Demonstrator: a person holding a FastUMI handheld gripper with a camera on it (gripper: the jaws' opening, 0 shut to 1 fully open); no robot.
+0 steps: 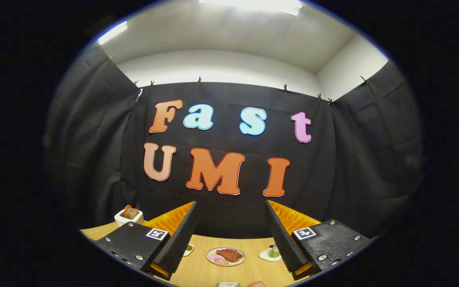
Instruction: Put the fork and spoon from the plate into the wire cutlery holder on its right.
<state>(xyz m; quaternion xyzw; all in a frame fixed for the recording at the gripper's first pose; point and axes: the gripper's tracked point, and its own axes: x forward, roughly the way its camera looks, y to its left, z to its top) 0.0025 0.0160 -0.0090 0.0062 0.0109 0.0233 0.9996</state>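
Hovering above the table (197, 271), the hand-held gripper (229, 239) had its fingers spread wide, nothing between them. A plate of meat (226, 256) lay on the table between and beyond them; a toaster (129, 217) stood well left of that plate. Fork, spoon and holder could not be made out.

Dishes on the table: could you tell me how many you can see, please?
3: a plate with food between the open gripper's fingers, a small dish by one finger, another by the other; more may be hidden.

Round plate (209, 252) bearing red and pink meat slices, lying flat, beyond and between the gripper's (230, 202) wide-spread fingers.
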